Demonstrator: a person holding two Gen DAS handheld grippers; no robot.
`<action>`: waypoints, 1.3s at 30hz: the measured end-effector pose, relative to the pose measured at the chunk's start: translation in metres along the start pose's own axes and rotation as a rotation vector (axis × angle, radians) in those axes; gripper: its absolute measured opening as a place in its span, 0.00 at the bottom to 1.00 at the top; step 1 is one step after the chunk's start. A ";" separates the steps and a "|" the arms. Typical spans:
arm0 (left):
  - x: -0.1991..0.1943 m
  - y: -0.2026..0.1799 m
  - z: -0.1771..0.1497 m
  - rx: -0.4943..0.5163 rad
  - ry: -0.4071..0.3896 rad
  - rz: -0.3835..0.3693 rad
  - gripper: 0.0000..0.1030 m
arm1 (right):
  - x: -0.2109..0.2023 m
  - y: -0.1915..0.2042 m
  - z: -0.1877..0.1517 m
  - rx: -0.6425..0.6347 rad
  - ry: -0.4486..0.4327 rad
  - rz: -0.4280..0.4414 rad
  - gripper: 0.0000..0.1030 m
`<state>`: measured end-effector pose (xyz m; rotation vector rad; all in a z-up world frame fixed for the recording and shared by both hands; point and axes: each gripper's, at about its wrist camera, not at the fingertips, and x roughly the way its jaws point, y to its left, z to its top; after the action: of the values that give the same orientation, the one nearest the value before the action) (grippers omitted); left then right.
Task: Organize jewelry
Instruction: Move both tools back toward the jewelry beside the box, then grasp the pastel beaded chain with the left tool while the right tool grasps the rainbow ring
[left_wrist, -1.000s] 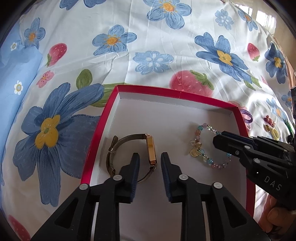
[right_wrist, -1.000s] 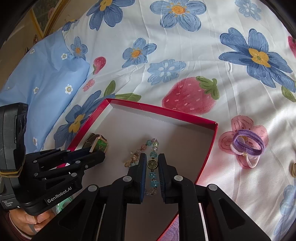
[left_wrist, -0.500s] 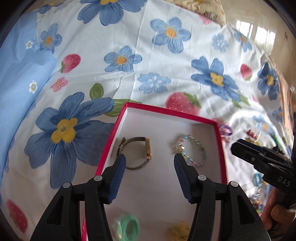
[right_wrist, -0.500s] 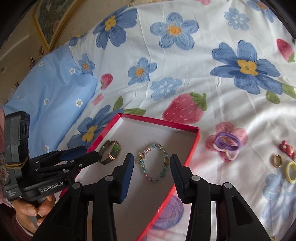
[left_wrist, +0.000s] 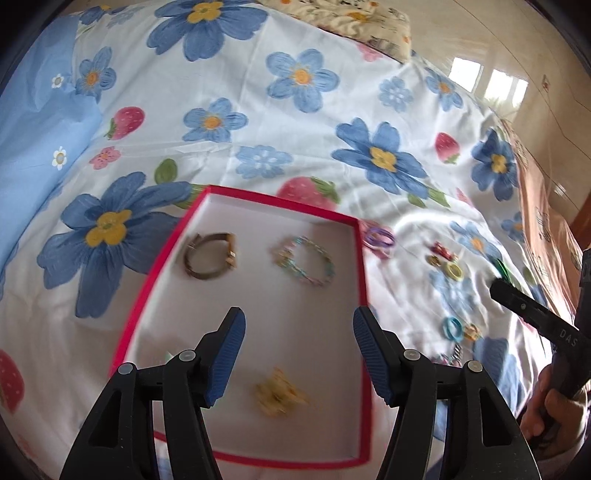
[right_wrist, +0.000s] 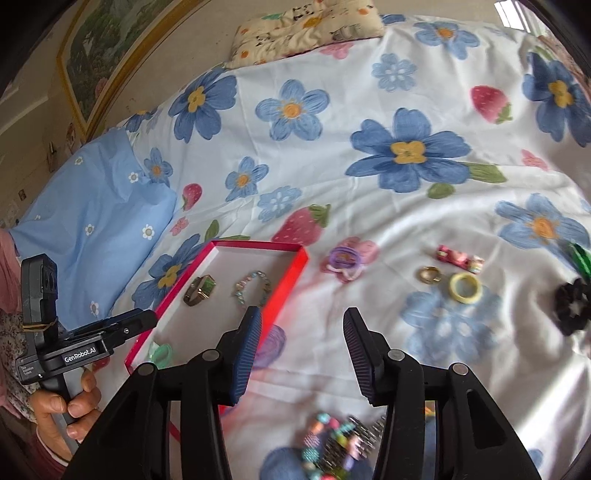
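A red-rimmed white box (left_wrist: 364, 266) lies on the flowered bedspread; it also shows in the right wrist view (right_wrist: 295, 269). In it lie a gold watch (left_wrist: 210, 254), a pastel bead bracelet (left_wrist: 306, 262), a yellow hair clip (left_wrist: 279, 397) and a green ring (right_wrist: 162, 352). My left gripper (left_wrist: 297, 350) is open and empty above the box. My right gripper (right_wrist: 301, 350) is open and empty, over the bedspread right of the box. The watch (right_wrist: 199, 290) and bracelet (right_wrist: 253, 288) show in the right wrist view too.
Loose on the bedspread right of the box: purple hair ties (right_wrist: 345, 260), a red clip (right_wrist: 460, 258), a gold ring (right_wrist: 428, 275), a yellow ring (right_wrist: 465, 288), a black scrunchie (right_wrist: 572, 306), beaded pieces and a comb (right_wrist: 340, 443). A blue pillow (right_wrist: 92, 221) lies left.
Both grippers have opened and pulled back and up from the box. The right gripper has let go of the bead bracelet, which now lies in the box, and swung right.
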<state>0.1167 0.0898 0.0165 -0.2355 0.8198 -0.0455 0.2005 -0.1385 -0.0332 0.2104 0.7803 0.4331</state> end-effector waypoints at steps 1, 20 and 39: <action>-0.001 -0.002 -0.002 0.005 0.003 -0.005 0.59 | -0.006 -0.005 -0.004 0.004 -0.002 -0.011 0.47; 0.013 -0.068 -0.026 0.164 0.090 -0.091 0.59 | -0.041 -0.059 -0.050 0.094 0.013 -0.088 0.47; 0.084 -0.121 -0.033 0.294 0.201 -0.111 0.57 | -0.004 -0.078 -0.055 0.048 0.103 -0.141 0.39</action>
<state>0.1562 -0.0453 -0.0377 0.0017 0.9872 -0.2959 0.1820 -0.2083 -0.0953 0.1773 0.9016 0.2936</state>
